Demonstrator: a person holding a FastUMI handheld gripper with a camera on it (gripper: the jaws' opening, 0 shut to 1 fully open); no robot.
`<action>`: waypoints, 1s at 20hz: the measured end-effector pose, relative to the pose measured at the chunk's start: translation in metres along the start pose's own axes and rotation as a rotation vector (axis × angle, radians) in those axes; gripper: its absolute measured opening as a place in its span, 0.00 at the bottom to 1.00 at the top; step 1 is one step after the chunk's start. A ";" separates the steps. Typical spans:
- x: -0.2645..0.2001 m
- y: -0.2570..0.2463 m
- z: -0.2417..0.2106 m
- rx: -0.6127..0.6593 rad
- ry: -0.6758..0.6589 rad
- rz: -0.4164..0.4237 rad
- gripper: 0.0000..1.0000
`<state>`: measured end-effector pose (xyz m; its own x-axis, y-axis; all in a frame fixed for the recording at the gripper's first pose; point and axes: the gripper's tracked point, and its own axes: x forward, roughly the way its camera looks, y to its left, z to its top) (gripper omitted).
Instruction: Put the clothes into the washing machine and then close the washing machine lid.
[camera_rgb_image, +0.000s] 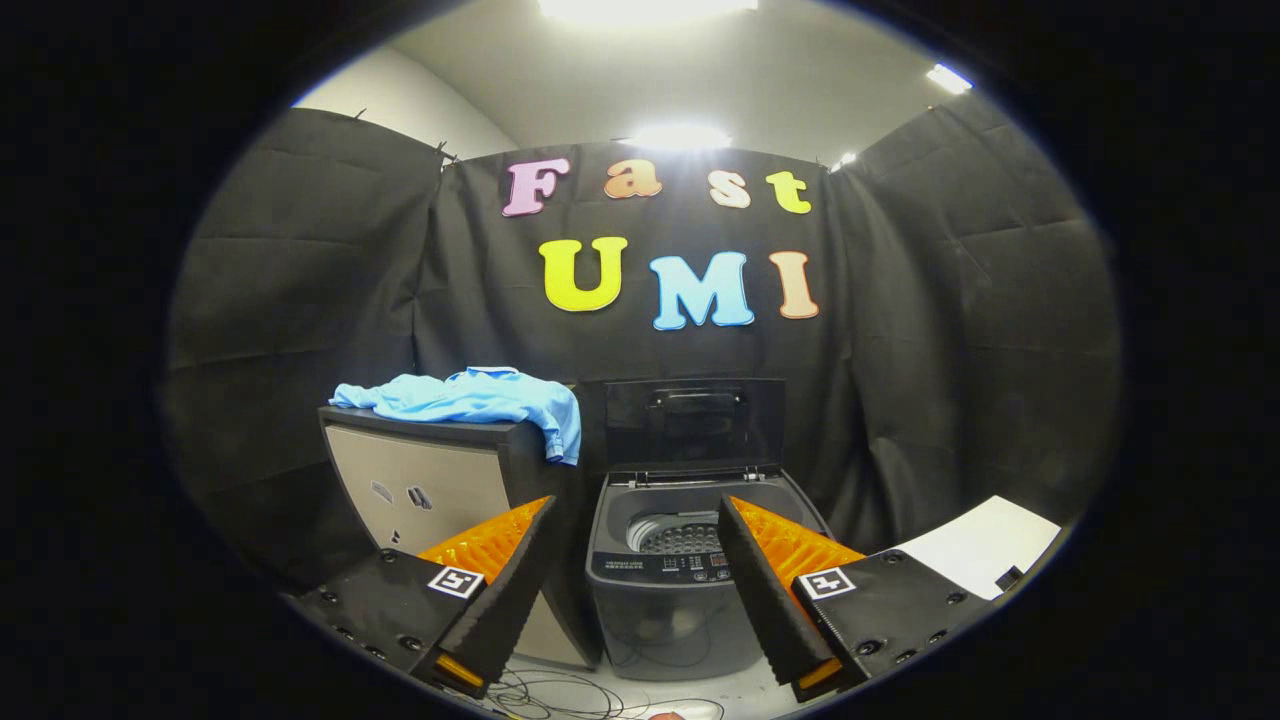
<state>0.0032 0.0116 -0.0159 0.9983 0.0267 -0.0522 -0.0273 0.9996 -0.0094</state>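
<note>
A light blue garment (470, 398) lies crumpled on top of a dark cabinet (430, 480), one sleeve hanging over its right corner. Right of the cabinet stands a small grey top-loading washing machine (660, 590) with its dark lid (694, 422) raised upright against the wall; the perforated drum (680, 536) shows inside. My gripper (637, 525) is open, held well back from both, with nothing between its two orange-and-black fingers (500, 570). The machine sits beyond the gap between the fingers and the garment beyond the left finger.
Black cloth walls close the booth on three sides. A white sheet or board (985, 555) lies at the right, beyond the right finger. Loose cables (560, 695) trail on the pale floor in front of the washing machine.
</note>
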 end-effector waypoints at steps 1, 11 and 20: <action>-0.001 0.000 0.002 -0.001 -0.002 -0.001 0.98; 0.018 0.028 0.032 0.021 -0.012 0.050 0.98; 0.067 0.064 0.081 0.012 -0.038 0.141 0.98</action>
<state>0.0724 0.0779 0.0606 0.9858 0.1675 -0.0140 -0.1674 0.9859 0.0069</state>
